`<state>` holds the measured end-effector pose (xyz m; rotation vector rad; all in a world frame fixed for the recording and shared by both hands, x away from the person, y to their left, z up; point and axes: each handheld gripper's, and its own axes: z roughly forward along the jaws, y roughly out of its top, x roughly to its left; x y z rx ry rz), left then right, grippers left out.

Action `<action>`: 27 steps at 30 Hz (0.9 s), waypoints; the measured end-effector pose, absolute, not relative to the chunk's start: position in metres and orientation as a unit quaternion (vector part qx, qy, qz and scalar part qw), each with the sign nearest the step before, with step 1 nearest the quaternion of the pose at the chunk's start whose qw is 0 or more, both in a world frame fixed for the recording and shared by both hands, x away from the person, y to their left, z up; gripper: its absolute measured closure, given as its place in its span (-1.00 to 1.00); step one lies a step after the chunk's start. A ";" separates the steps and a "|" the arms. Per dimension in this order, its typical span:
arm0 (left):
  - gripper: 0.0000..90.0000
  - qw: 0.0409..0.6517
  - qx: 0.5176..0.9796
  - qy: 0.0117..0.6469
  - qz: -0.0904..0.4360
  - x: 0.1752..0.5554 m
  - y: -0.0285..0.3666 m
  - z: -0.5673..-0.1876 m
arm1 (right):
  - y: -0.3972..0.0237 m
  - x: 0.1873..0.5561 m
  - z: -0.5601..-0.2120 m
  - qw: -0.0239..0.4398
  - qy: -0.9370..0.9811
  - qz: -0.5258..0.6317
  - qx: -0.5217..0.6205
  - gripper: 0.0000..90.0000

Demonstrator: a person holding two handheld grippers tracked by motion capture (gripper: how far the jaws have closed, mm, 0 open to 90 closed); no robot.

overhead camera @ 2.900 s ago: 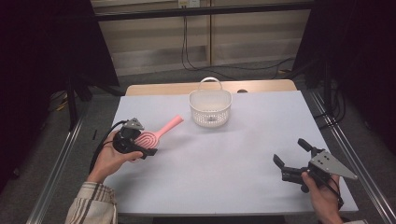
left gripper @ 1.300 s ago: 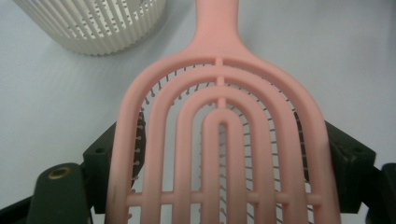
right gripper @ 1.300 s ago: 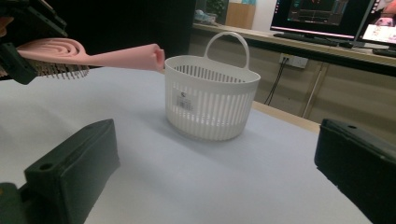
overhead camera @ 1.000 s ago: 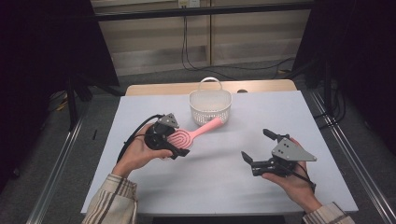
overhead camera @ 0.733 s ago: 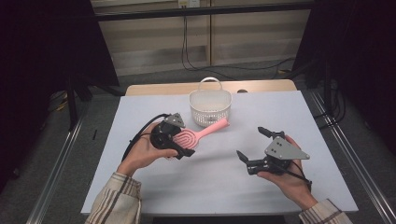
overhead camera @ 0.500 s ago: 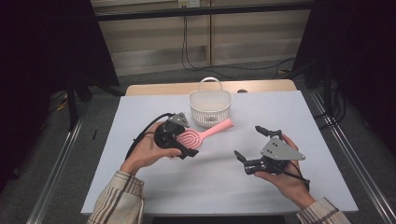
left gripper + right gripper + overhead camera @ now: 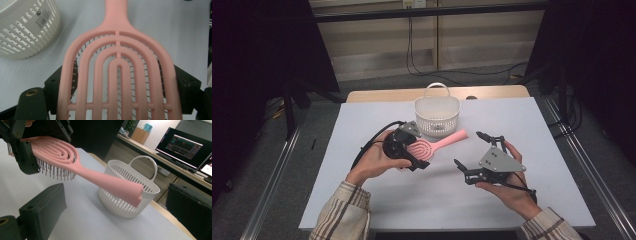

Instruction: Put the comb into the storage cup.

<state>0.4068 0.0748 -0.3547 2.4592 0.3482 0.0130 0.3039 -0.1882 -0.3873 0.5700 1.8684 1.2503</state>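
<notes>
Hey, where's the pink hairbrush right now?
The pink hairbrush is at mid-table in the high view, its head clamped in the left gripper, its handle pointing at the white basket just behind it.

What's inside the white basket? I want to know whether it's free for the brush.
In the right gripper view, the white basket shows bare slatted inner wall near its rim. Its floor is hidden by the near wall and the pink hairbrush handle crossing in front.

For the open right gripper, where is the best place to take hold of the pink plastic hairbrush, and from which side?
Probably the pink plastic hairbrush's handle: it juts free toward the right gripper, narrow enough for its open jaws. Come end-on; the left gripper clamps the wide head.
</notes>
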 end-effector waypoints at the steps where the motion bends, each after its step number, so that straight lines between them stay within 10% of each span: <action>1: -0.55 0.321 0.938 0.131 0.005 0.407 0.074 -0.355 | -0.186 0.304 -0.388 0.401 0.742 0.490 0.220 -0.95; 27: -0.55 0.302 0.946 0.113 -0.011 0.403 0.056 -0.360 | -0.158 0.302 -0.403 0.488 0.788 0.365 0.094 -0.77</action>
